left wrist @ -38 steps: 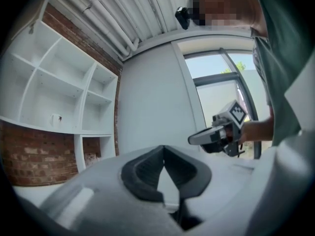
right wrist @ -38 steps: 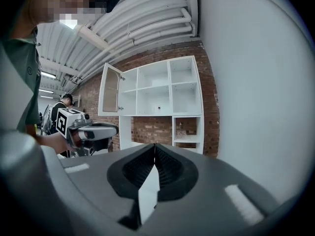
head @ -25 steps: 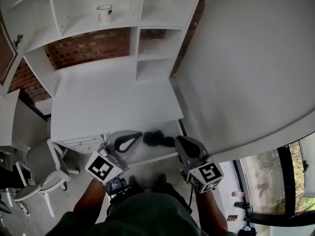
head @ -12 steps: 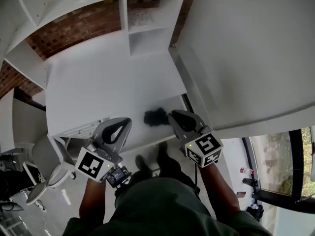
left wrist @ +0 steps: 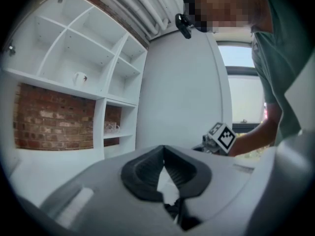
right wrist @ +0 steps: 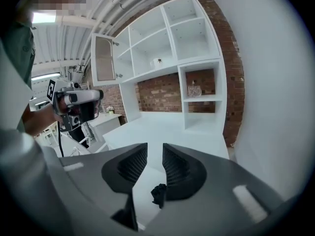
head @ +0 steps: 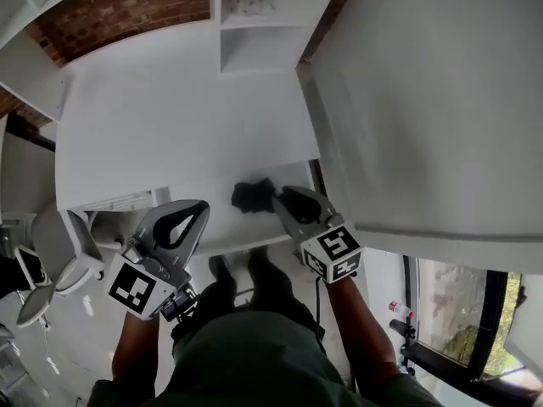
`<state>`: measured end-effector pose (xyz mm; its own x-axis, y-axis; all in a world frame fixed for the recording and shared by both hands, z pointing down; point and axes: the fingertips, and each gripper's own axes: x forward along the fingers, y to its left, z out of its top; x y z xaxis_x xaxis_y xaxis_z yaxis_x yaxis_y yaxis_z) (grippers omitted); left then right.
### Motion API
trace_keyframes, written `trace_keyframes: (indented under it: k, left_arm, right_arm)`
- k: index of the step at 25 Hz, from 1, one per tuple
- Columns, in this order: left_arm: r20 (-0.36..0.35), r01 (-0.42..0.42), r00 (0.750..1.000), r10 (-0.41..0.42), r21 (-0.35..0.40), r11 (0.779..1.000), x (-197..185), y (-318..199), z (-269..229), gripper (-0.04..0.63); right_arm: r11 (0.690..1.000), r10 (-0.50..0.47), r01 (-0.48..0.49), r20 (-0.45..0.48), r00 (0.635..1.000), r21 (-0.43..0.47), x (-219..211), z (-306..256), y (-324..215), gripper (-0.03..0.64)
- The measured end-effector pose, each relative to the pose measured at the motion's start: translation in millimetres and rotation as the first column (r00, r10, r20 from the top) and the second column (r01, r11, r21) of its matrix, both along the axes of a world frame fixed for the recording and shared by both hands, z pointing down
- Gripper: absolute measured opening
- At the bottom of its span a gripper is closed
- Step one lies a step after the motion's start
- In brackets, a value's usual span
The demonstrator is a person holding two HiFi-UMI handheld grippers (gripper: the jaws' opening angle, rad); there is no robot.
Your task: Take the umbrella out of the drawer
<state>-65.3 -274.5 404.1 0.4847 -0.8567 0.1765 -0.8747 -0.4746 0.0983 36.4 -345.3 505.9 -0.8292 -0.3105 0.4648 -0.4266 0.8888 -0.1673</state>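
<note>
Subject item: the umbrella [head: 253, 195], a small black folded bundle, lies in the open drawer [head: 212, 224] at the near edge of the white desk [head: 170, 117], towards the drawer's right end. Assessed handling: light and compact, with a soft, loosely gathered fabric outside that will give and may slide under the pads, probably over a stiff shaft. The handle cannot be made out, so the soundest hold is judged to be across the thick middle of the bundle, closing firmly enough to bear on the core and not pinch cloth alone. The right gripper [head: 287, 202] is pitched downward into the drawer, with its tips just beside the umbrella's right end; contact cannot be confirmed from the head view. The right gripper view shows this claw's jaws a little apart, having just been opening, with nothing between the pads and the umbrella [right wrist: 158, 194] visible below them through the gap. The left gripper [head: 197, 210] is held nearly level over the drawer's left part, well left of the umbrella. Its jaws meet at the tips and it carries nothing. The umbrella has not yet been lifted.
</note>
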Motion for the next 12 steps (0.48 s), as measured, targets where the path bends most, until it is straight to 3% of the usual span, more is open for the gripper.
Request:
trace_keyframes:
  k: [7, 12]
  left_arm:
    - [-0.003, 0.056, 0.998, -0.056, -0.047, 0.997, -17.7, -14.4, 31.1, 0.003]
    - [0.021, 0.066, 0.998, -0.064, -0.129, 0.989, -17.1, -21.7, 54.7, 0.003]
  right_arm:
    - [0.995, -0.074, 0.069, -0.071, 0.995, -0.072, -14.5, 80.7, -16.5, 0.146]
    - [0.983, -0.124, 0.107, -0.112, 0.986, -0.148, -3.8, 130.3, -13.3, 0.178]
